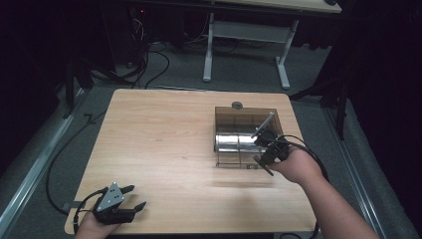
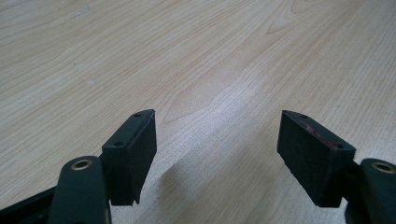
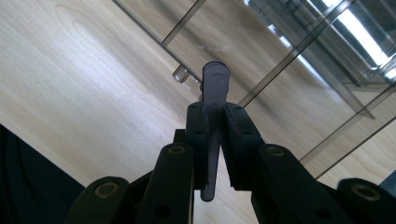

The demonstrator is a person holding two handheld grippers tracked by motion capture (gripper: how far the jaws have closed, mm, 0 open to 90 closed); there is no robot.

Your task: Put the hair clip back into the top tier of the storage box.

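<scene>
Right tool is clamped on a thin grey-purple flat piece that looks like a tab or handle, seen edge-on between the pads, its rounded end sticking out past the jaw tips. In the high view the right tool sits at the front right corner of the smoked clear box on the right half of the desk. A shiny metal cylinder lies inside the box (a small dark round knob sits just behind its far wall). Left tool has its jaws wide apart, nothing between them, low over bare desk at the near left corner.
</scene>
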